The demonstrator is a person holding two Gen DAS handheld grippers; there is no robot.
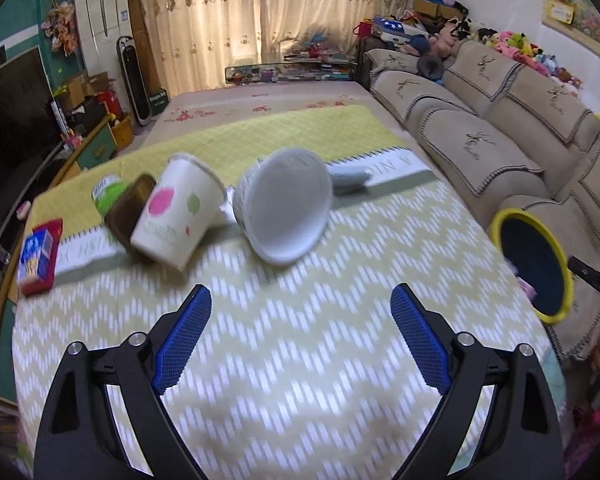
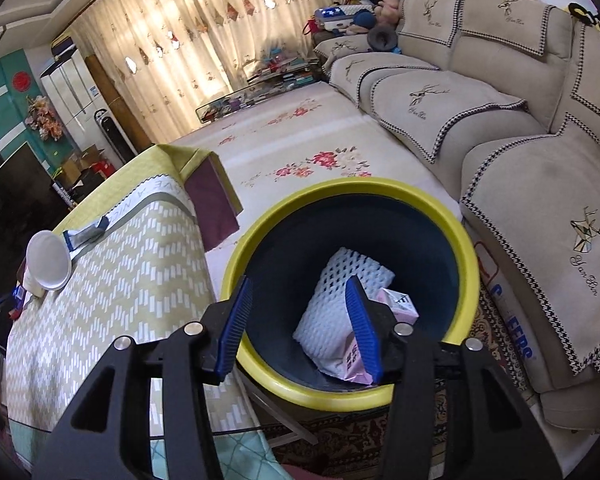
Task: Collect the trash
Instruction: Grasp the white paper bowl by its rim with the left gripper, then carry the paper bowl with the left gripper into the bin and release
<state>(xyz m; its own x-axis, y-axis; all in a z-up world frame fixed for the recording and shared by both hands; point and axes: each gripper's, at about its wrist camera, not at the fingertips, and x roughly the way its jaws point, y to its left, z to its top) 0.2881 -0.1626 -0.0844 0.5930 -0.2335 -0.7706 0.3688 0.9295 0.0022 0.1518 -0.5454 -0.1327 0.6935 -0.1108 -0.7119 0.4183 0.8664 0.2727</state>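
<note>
My left gripper point(image 1: 301, 300) is open and empty above the yellow-patterned table point(image 1: 300, 360). Just beyond it lie a tipped white plastic bowl point(image 1: 286, 210), a tipped paper cup with pink and green marks point(image 1: 176, 212), a brown container point(image 1: 130, 210), a green-white cup point(image 1: 108, 192), a crumpled grey wrapper point(image 1: 350, 180) and a red-blue packet point(image 1: 40, 256). My right gripper point(image 2: 298, 288) is open and empty over the yellow-rimmed dark bin point(image 2: 300, 390), which holds white foam netting point(image 2: 340, 304) and a pink carton point(image 2: 398, 304). The bin point(image 1: 556, 316) shows right of the table.
A beige sofa point(image 2: 500, 140) runs along the right, close behind the bin. A floral floor mat point(image 2: 300, 140) lies beyond the table. A TV stand with clutter point(image 1: 84, 128) is at left. The table edge point(image 2: 204, 240) borders the bin.
</note>
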